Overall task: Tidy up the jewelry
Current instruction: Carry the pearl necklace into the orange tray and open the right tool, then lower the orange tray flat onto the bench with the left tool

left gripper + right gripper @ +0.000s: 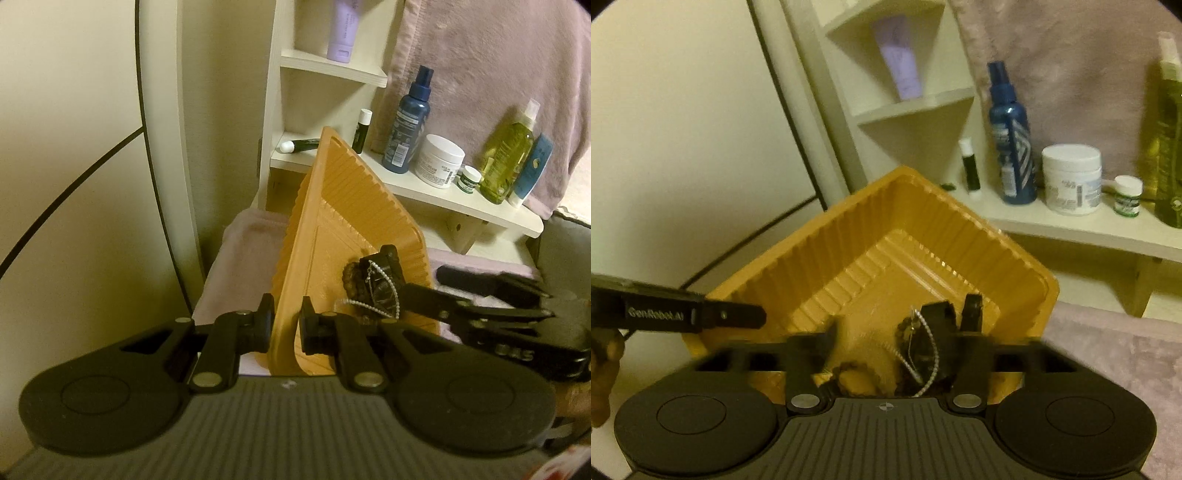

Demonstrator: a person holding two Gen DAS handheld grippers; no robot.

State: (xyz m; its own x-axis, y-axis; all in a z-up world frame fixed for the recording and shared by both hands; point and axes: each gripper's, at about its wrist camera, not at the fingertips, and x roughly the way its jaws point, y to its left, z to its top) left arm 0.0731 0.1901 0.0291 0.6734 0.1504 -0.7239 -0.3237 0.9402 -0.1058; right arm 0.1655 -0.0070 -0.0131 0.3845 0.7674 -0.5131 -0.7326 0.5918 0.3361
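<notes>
A ribbed orange plastic tray (923,236) is showing a slight gloss, a fine metal chain (384,275) is glinting inside it, a fuzzy mauve cloth (491,74) is hanging matt behind, and the pale shelf (461,199) is looking like painted wood.

Jewelry (373,291) in tilted orange tray (332,206)

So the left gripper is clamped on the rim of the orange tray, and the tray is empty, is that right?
Not quite. The left gripper is clamped on the rim of the orange tray, but the tray is not empty: a silver chain and dark jewelry pieces lie inside it. The right wrist view shows this best.
</notes>
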